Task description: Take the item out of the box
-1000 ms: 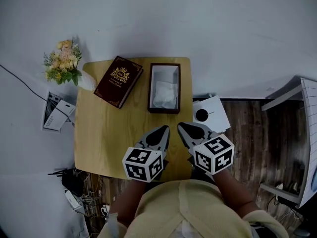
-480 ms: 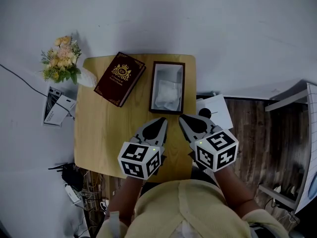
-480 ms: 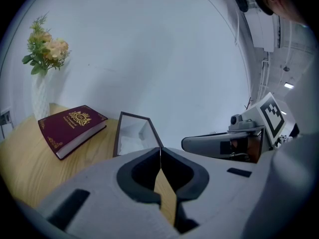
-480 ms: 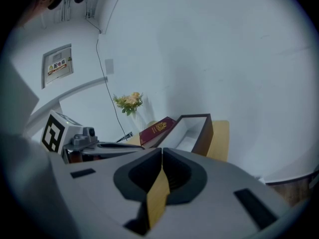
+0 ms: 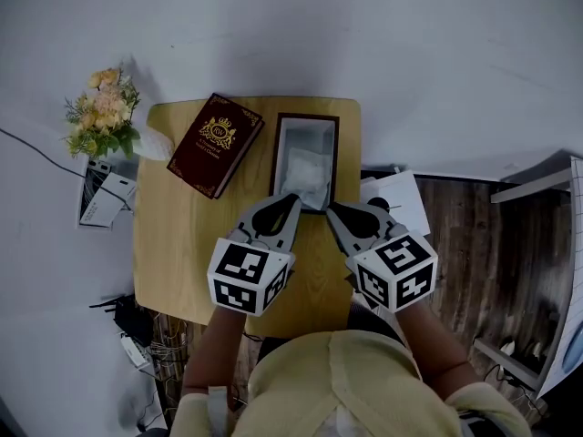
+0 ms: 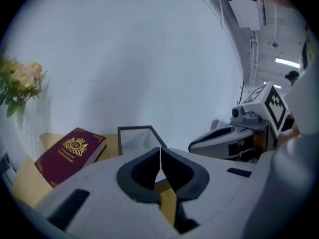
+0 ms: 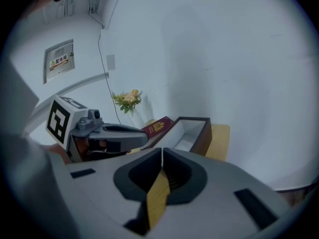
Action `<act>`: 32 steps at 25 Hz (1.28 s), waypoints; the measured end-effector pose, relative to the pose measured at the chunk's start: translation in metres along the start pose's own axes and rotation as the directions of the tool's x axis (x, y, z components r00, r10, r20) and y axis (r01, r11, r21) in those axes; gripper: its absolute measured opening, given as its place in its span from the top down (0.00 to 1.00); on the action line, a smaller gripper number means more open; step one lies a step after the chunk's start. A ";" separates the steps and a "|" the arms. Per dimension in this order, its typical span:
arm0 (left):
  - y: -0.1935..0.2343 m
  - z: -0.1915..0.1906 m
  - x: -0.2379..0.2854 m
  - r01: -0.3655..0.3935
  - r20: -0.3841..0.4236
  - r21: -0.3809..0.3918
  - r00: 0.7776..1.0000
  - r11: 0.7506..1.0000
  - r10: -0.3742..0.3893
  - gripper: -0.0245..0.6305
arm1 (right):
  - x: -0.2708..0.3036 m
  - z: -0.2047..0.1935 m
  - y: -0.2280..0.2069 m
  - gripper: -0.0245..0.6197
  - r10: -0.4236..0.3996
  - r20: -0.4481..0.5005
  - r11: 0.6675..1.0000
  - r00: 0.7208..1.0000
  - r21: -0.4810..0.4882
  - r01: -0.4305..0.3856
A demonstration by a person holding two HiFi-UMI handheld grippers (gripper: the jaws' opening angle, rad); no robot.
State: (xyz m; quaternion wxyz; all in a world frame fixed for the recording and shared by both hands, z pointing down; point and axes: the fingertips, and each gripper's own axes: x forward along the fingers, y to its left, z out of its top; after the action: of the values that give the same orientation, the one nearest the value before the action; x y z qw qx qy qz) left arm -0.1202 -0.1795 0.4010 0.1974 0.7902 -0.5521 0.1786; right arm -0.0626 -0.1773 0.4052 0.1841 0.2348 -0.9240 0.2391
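A dark open box (image 5: 279, 153) with a white lining stands on the small wooden table (image 5: 182, 244); a white wrapped item (image 5: 308, 173) lies inside it. The box also shows in the left gripper view (image 6: 130, 130) and the right gripper view (image 7: 204, 133). My left gripper (image 5: 293, 198) is shut and empty, its tips at the box's near left corner. My right gripper (image 5: 330, 208) is shut and empty, just off the box's near right corner. Both hover side by side over the table's near half.
A dark red book (image 5: 215, 144) with a gold crest lies left of the box. A bunch of flowers (image 5: 98, 112) stands off the table's far left corner. White papers (image 5: 393, 203) with a black round thing lie right of the table. Cables and a power strip (image 5: 135, 349) lie on the floor.
Both grippers have moved forward toward the box, the left one more; its tips now reach the box's near edge. The jaws stayed shut.
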 end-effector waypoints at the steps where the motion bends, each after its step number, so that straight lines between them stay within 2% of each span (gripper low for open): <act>1: 0.002 0.002 0.003 -0.003 -0.011 0.039 1.000 0.999 0.003 0.93 | 0.001 0.000 -0.002 0.91 -0.001 -0.003 1.000 1.000 0.002 0.001; 3: 0.006 0.007 0.010 -0.001 -0.027 0.096 1.000 0.995 0.004 0.93 | 0.003 0.000 -0.005 0.91 0.010 -0.010 1.000 1.000 0.005 -0.010; 8: 0.011 0.014 0.026 0.030 -0.060 0.159 0.998 0.987 -0.020 0.93 | 0.009 -0.003 -0.005 0.91 0.069 -0.033 0.998 0.997 0.001 -0.069; 12: 0.011 0.015 0.038 0.076 -0.122 0.275 0.992 0.959 -0.044 0.93 | 0.011 -0.005 -0.006 0.91 0.086 -0.039 0.996 0.995 0.001 -0.086; 15: 0.007 0.006 0.046 0.150 -0.215 0.379 0.974 0.913 -0.070 0.93 | 0.012 -0.008 -0.006 0.91 0.102 -0.046 0.995 0.994 0.004 -0.102; 18: 0.004 0.000 0.054 0.213 -0.287 0.477 0.955 0.853 -0.078 0.93 | 0.013 -0.012 -0.005 0.91 0.119 -0.052 0.993 0.992 0.012 -0.118; 25: 0.001 -0.010 0.066 0.334 -0.398 0.562 0.911 0.757 -0.106 0.93 | 0.011 -0.015 -0.009 0.91 0.104 -0.054 0.995 0.993 0.008 -0.104; 29: 0.007 -0.017 0.070 0.408 -0.479 0.616 0.873 0.674 -0.090 0.93 | 0.010 -0.019 -0.011 0.91 0.105 -0.059 0.994 0.993 0.016 -0.105; 32: 0.007 -0.023 0.073 0.475 -0.544 0.642 0.835 0.601 -0.080 0.93 | 0.009 -0.022 -0.010 0.91 0.112 -0.064 0.994 0.992 0.024 -0.111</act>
State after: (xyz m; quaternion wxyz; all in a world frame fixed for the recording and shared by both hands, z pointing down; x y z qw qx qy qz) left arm -0.1043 -0.2279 0.4581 0.0010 0.8102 -0.2279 0.5400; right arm -0.0596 -0.1763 0.4305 0.1980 0.1769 -0.9267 0.2661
